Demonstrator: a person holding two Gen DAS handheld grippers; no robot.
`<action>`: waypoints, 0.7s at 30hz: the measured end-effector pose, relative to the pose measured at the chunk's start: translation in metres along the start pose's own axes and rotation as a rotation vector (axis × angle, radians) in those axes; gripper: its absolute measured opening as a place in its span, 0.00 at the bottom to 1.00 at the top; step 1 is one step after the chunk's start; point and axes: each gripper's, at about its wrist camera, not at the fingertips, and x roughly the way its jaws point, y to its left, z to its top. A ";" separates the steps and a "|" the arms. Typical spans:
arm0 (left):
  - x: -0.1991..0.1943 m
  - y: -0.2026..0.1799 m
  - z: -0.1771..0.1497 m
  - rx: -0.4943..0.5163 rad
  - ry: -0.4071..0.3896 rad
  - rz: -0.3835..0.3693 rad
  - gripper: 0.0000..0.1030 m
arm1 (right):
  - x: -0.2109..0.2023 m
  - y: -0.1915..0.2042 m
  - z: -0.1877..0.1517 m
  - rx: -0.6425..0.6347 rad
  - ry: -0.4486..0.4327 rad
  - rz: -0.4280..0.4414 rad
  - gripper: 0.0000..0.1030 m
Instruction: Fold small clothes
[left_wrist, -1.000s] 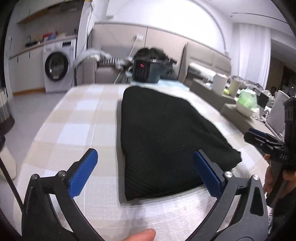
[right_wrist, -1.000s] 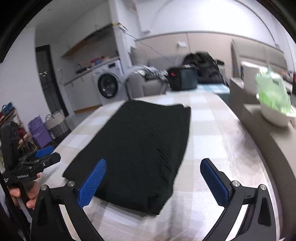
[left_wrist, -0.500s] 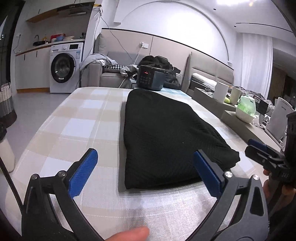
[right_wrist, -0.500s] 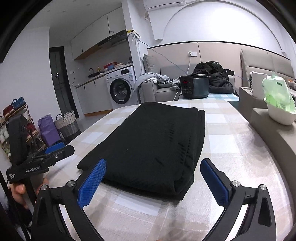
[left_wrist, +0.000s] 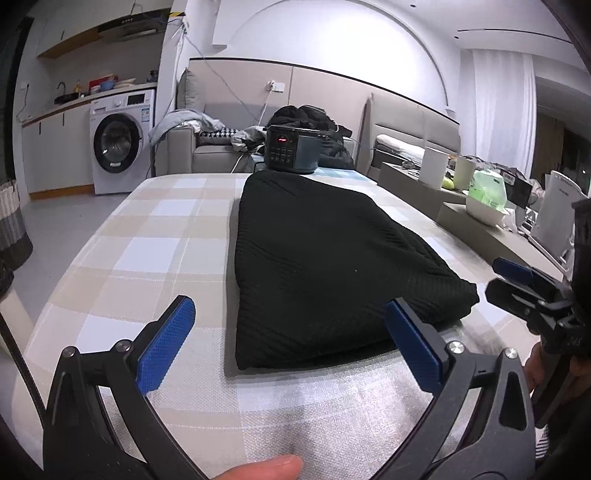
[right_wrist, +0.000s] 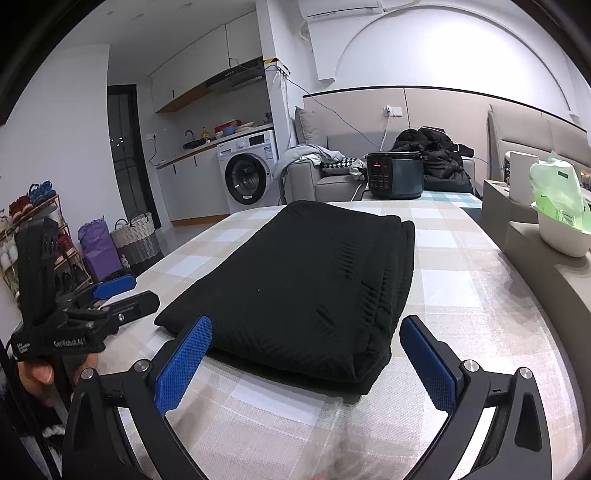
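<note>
A black knitted garment (left_wrist: 317, 266) lies folded in a long rectangle on the checked tablecloth (left_wrist: 147, 258), its near end facing me; in the right wrist view the garment (right_wrist: 306, 280) shows stacked layers along its right edge. My left gripper (left_wrist: 291, 343) hovers open just short of the garment's near end, nothing between its blue pads. My right gripper (right_wrist: 306, 362) is also open and empty, in front of the garment's near right corner. Each gripper appears in the other's view, at the right gripper (left_wrist: 532, 295) and left gripper (right_wrist: 107, 302) positions, both held by a hand.
A dark pressure cooker (left_wrist: 291, 153) stands at the table's far end. A grey ledge to the right carries a white bowl with a green bag (right_wrist: 557, 218). A washing machine (left_wrist: 118, 147), a sofa and baskets (right_wrist: 135, 236) stand beyond the left edge.
Both views have tilted and settled from blur; the garment now lies still. Both grippers stayed open and pulled back slightly from its near end.
</note>
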 end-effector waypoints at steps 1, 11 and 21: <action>0.001 0.001 0.001 -0.006 0.003 0.002 0.99 | 0.000 0.000 0.000 -0.001 -0.001 0.001 1.00; 0.010 0.005 0.001 -0.019 0.044 0.033 0.99 | 0.003 0.005 -0.001 -0.051 0.007 0.009 1.00; 0.010 0.014 0.001 -0.045 0.034 0.047 0.99 | 0.002 -0.001 0.001 -0.020 0.005 0.013 1.00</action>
